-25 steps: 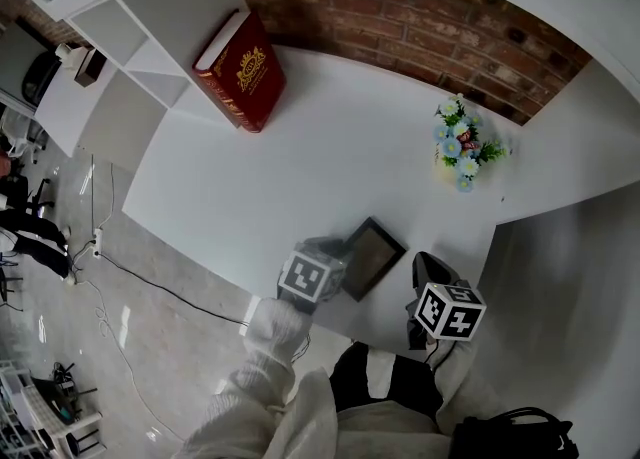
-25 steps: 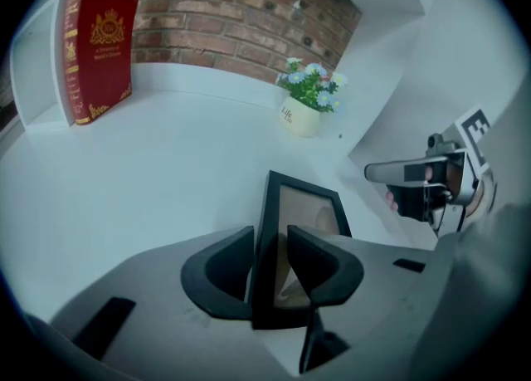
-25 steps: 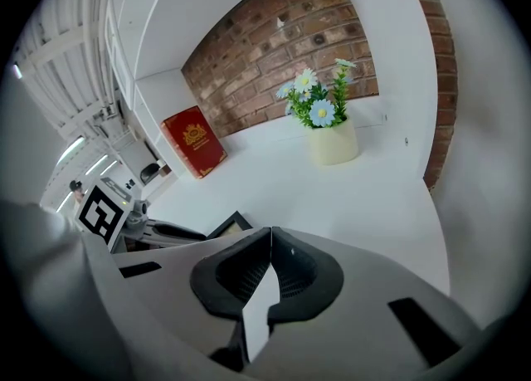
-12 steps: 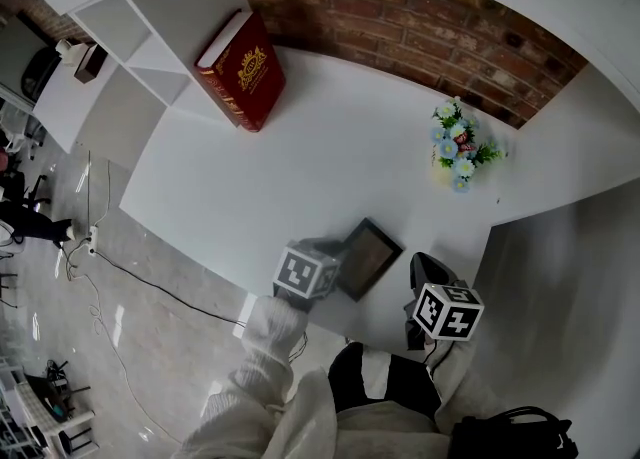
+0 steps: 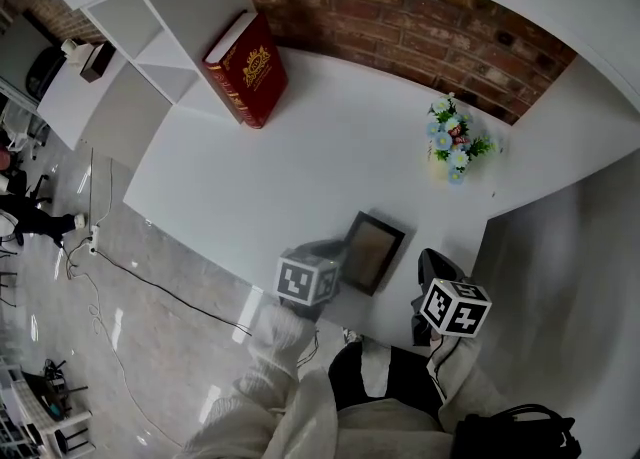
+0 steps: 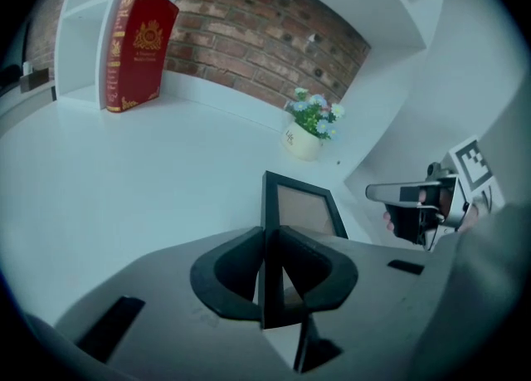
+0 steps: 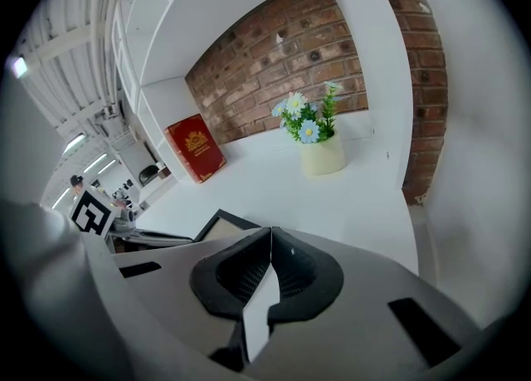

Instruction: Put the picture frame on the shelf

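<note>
The left gripper (image 6: 267, 236) has just been closing its jaws, and they now pinch one edge of the dark picture frame (image 5: 373, 252), which is near the front edge of the white table (image 5: 300, 167). The right gripper (image 7: 267, 234) is just beside it, jaws pressed together with nothing between them.

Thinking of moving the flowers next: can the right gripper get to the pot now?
Probably yes. The table between the right gripper and the pot is bare, with the frame off to its left. Its jaws are together, so they'd need opening first.
</note>
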Demonstrator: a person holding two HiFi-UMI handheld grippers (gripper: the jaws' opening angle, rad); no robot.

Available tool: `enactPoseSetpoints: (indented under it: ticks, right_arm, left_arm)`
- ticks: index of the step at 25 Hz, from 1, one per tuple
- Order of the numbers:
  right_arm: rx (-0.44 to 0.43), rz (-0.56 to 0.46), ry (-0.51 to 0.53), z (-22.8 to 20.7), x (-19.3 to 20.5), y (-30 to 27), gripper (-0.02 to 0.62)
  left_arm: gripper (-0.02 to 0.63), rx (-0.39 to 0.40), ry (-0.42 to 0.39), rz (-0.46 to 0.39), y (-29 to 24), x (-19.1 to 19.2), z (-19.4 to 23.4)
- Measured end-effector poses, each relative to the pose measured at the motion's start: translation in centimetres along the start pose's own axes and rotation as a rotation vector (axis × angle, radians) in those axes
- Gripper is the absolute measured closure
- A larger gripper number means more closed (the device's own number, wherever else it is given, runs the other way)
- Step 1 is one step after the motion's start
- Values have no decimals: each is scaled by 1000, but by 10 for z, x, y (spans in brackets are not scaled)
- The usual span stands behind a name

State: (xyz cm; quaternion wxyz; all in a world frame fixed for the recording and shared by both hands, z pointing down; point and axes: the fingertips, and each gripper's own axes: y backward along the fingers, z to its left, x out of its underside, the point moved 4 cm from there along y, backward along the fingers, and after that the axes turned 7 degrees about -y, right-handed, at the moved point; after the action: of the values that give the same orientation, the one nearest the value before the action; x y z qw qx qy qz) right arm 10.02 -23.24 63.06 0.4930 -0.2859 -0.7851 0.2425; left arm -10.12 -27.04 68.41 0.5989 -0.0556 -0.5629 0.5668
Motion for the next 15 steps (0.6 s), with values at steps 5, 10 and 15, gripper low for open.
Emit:
enactPoseSetpoints:
  ticks: [5, 10, 15]
  right_arm:
    - [-5, -36, 16, 4, -4, 14, 571]
    - [-5, -101, 45, 16, -20, 36, 571]
    - [5, -196, 59, 26, -44, 68, 571]
  left_arm:
    - [538, -3, -36, -131, 26, -29, -14]
    - [538, -9, -83, -231, 50, -60, -35]
    - [538, 1, -119, -284, 74, -81, -62]
